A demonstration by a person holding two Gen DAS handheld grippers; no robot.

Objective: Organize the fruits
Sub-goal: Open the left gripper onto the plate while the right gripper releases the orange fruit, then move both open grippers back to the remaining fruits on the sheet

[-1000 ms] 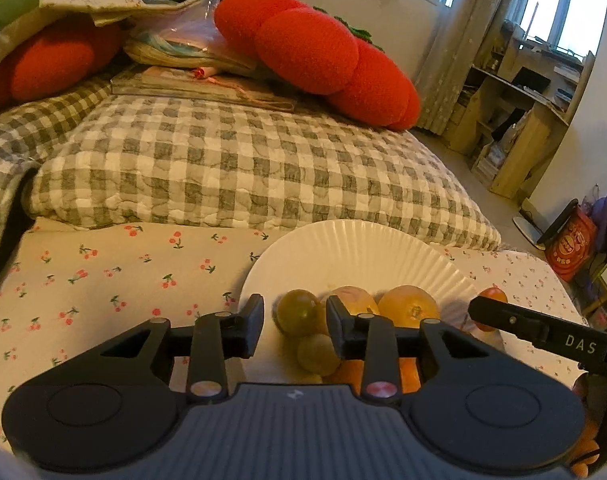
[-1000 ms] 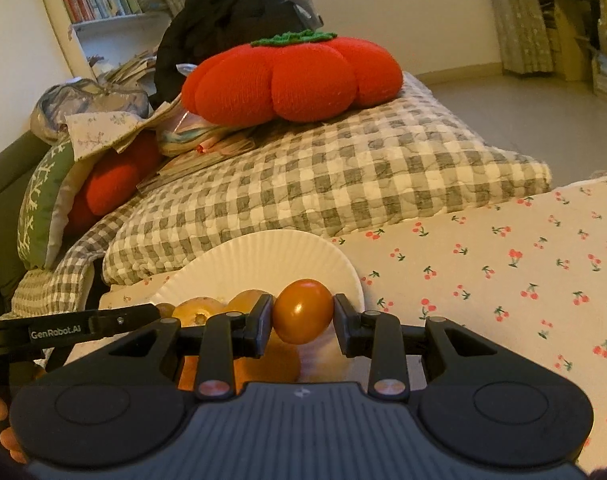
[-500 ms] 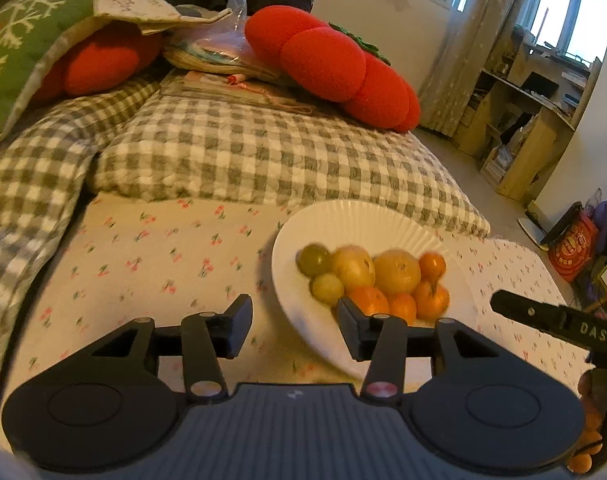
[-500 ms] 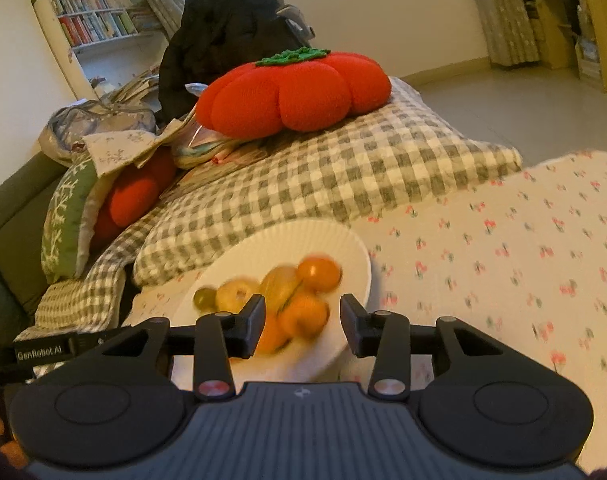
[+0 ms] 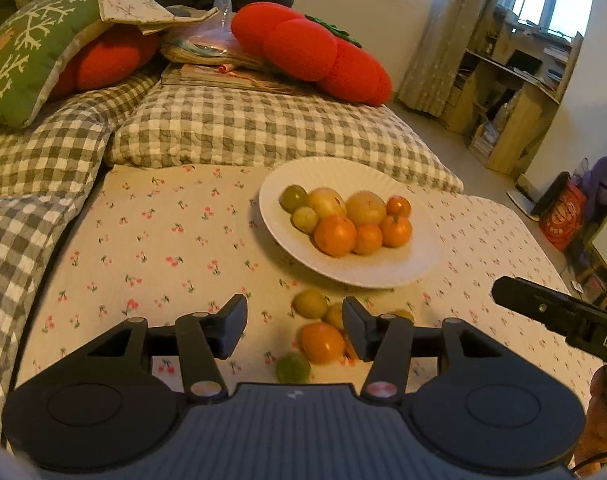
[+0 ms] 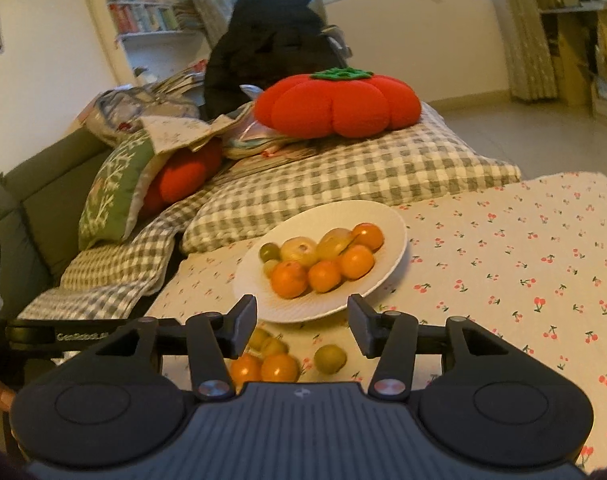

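The left gripper (image 5: pixel 294 328), a black two-finger tong, stands released with nothing clamped; its jaws have just been opening. Seen past them, a few loose fruits lie on the cherry-print cloth (image 5: pixel 151 248): an orange mandarin (image 5: pixel 322 342), a green plum (image 5: pixel 292 368) and a yellow-green plum (image 5: pixel 310 303). The right gripper (image 6: pixel 302 322) is likewise released and empty, its jaws also just opening, with two small oranges (image 6: pixel 263 367) and another green fruit (image 6: pixel 330 358) below it. Beyond both sits the white ribbed paper plate (image 5: pixel 415 264), bearing a heap of oranges, yellowish fruits and green plums. Judging by this, both tongs are between picks: next, each should descend over one loose fruit, straddle it and close gently so it doesn't roll.
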